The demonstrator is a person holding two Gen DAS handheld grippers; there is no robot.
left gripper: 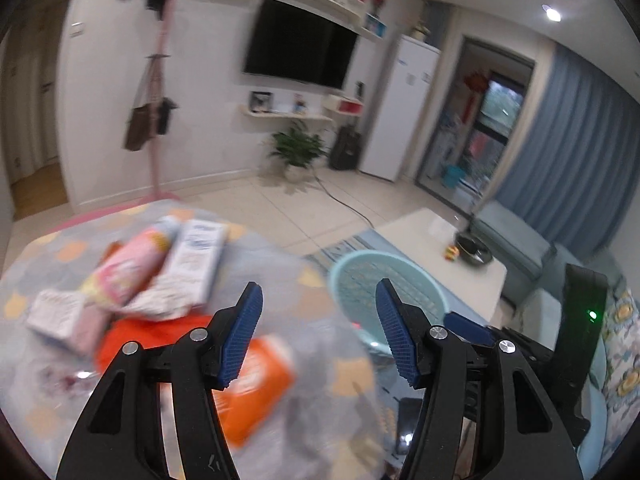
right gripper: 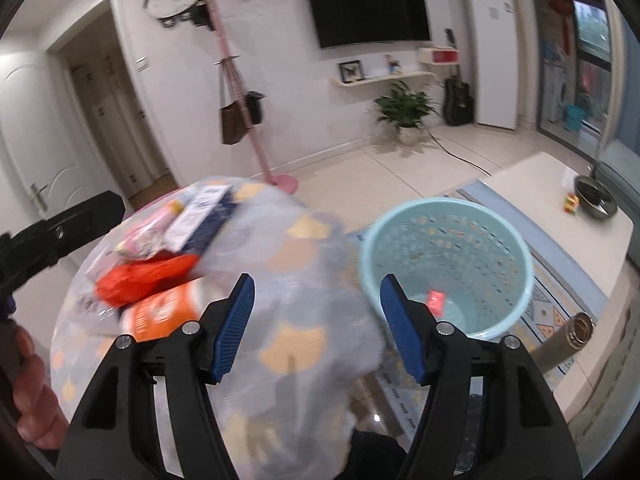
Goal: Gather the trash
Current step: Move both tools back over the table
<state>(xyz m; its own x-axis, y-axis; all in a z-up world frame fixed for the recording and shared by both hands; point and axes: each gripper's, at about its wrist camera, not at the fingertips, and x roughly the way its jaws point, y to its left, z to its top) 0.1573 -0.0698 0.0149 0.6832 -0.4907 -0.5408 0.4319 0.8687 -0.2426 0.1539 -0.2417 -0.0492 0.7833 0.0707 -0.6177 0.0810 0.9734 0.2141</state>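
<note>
Frankly, both my left tool (left gripper: 318, 330) and right tool (right gripper: 316, 326) gaped empty; the trash wrappers (left gripper: 132, 272) looked light, crinkly, best pinched at edges.

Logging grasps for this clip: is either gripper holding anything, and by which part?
Nothing is held. The left gripper and right gripper both stand open with empty gaps above the trash-covered table.

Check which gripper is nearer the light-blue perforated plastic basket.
Right. The right gripper has the light-blue perforated plastic basket just ahead; the left gripper sits further left, beside the trash pile.
</note>
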